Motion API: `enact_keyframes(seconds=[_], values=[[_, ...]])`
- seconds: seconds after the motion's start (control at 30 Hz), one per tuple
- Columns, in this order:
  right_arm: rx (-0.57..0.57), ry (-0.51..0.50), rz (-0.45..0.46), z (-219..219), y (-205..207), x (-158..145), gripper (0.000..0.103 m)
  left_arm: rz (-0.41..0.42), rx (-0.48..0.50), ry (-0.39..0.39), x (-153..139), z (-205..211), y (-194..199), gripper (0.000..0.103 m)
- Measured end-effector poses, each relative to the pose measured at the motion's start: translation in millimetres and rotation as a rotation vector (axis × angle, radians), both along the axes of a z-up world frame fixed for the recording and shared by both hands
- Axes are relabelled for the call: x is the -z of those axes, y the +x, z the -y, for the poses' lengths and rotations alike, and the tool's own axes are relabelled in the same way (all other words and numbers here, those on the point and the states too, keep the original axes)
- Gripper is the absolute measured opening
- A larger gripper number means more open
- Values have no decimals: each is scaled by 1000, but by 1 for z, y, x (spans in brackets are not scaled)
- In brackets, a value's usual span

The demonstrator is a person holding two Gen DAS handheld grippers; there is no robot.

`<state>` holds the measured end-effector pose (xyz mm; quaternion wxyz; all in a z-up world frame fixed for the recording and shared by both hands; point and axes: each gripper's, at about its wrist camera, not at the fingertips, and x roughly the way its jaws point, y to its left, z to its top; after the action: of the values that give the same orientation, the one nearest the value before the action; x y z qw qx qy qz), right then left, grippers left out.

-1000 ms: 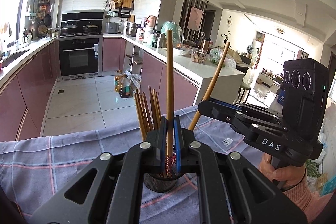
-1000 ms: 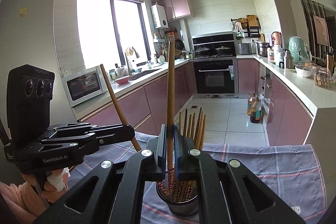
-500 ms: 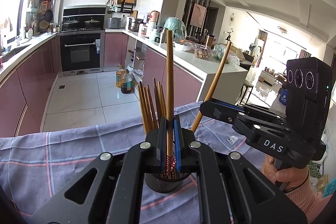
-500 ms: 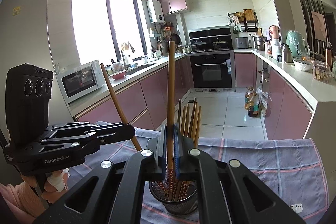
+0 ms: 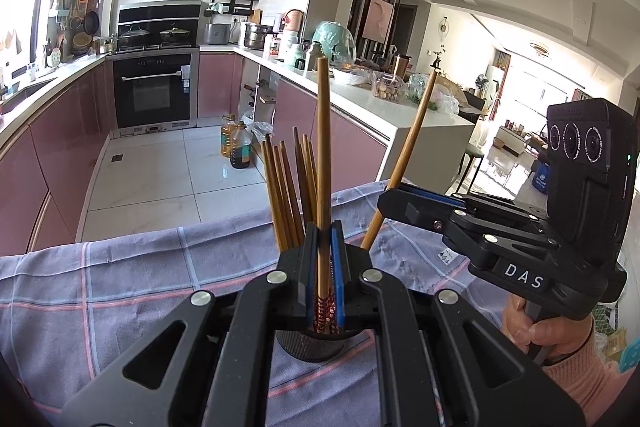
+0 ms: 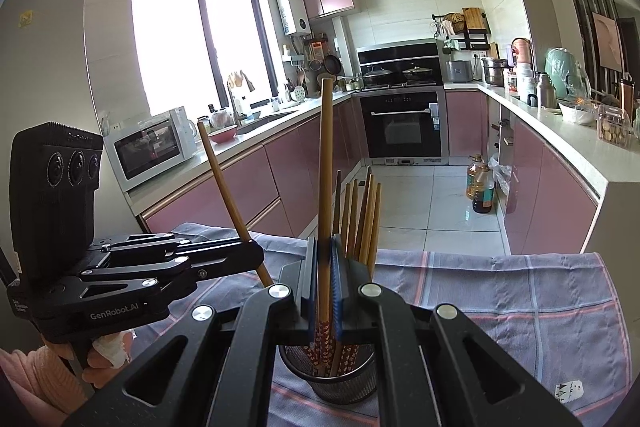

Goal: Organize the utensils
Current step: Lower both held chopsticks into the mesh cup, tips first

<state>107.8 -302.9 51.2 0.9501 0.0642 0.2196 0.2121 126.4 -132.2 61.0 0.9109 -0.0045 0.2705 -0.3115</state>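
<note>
A black mesh holder (image 6: 334, 375) stands on the checked cloth and holds several brown chopsticks (image 6: 362, 215); it also shows in the left wrist view (image 5: 310, 345). My left gripper (image 5: 325, 267) is shut on one upright chopstick (image 5: 322, 147) whose patterned lower end is inside the holder. My right gripper (image 6: 325, 267) is shut on another upright chopstick (image 6: 326, 167), its patterned end also down in the holder. Each gripper shows in the other's view, the right one (image 5: 400, 197) and the left one (image 6: 252, 253), both right over the holder.
A blue-grey checked cloth (image 6: 500, 303) covers the table, with a white tag (image 6: 568, 389) near its right side. Beyond the table edge is the kitchen floor, with oil bottles (image 6: 480, 187), pink cabinets and a counter (image 5: 400, 111).
Both grippers have lowered their chopsticks, so the patterned ends now sit deeper in the holder. Both stay shut.
</note>
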Motion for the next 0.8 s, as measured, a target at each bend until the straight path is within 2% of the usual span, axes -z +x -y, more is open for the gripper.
enact_keyframes(seconds=[0.8], values=[[-6, -3, -41, -2, 6, 15, 5, -42, -9, 27, 20, 3, 13, 7]])
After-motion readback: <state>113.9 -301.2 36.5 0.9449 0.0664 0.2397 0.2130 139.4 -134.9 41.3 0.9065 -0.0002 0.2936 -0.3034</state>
